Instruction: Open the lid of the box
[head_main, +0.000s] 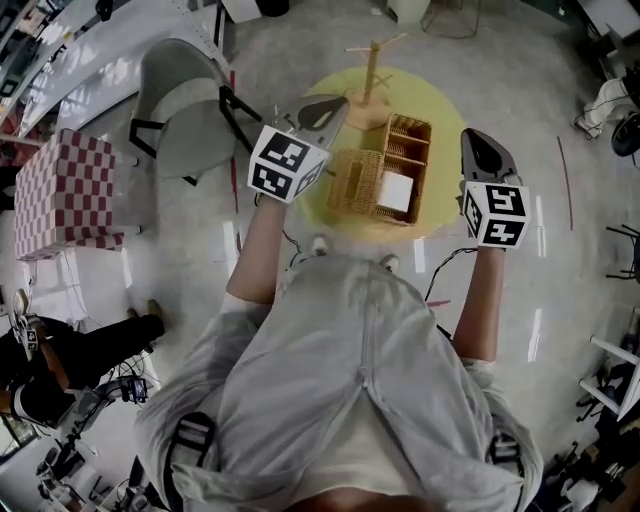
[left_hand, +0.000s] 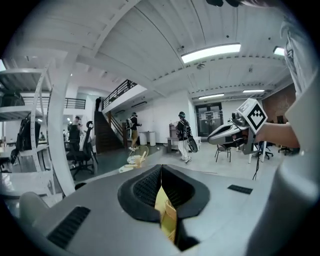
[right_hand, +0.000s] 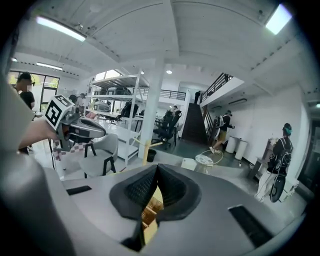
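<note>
The round yellow worktop (head_main: 440, 100) carries the wicker box (head_main: 412, 140) near its middle. Its lid (head_main: 352, 185) lies flipped open alongside, so the job looks done. That fits the left gripper (head_main: 338, 102) and right gripper (head_main: 470, 135) hovering clear, fingers clenched on nothing. The divided box holds a white block (head_main: 397, 190).

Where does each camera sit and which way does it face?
Head view: on the person's head, facing steeply down at the table and box; torso, arms, left gripper and right gripper show.
Left gripper view: on that gripper, facing across the room along shut jaws; the right gripper shows.
Right gripper view: on that gripper, facing across the room; the left gripper shows.
Shared: each gripper view sees the other gripper.
</note>
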